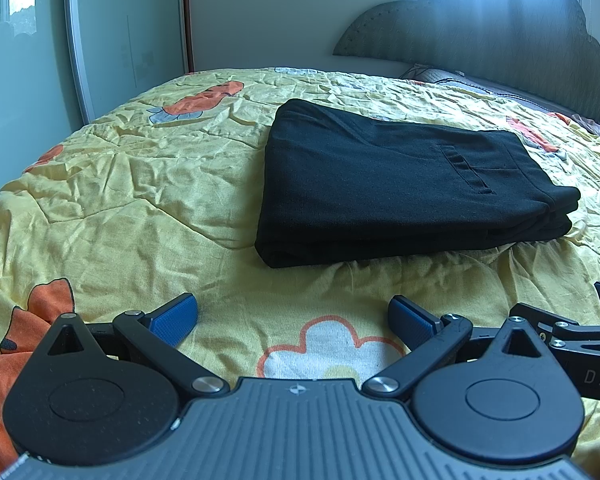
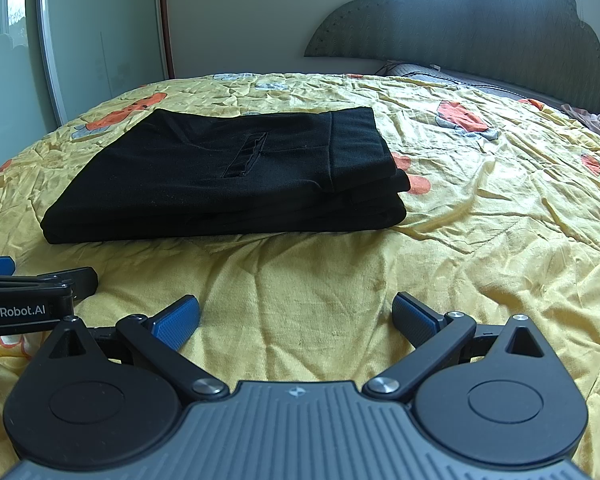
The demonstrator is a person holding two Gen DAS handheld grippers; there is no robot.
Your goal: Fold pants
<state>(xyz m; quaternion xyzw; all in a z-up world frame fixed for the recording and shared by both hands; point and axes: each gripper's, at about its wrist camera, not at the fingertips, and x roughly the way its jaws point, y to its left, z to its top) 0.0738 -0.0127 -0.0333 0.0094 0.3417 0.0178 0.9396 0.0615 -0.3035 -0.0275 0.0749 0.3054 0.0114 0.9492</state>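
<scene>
Your left claw (image 1: 293, 316) and right claw (image 2: 296, 314) both stand spread wide, gripping nothing, side by side above the bedspread (image 2: 480, 184). The black pants (image 2: 228, 176) lie folded on the bed ahead of both, untouched.

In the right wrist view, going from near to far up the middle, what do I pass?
Right tool → yellow floral bedspread → folded black pants → more bedspread → grey pillow → scalloped headboard.

"GenRobot.AI" on left gripper (image 2: 36, 280), "DAS" on right gripper (image 1: 580, 332)
</scene>
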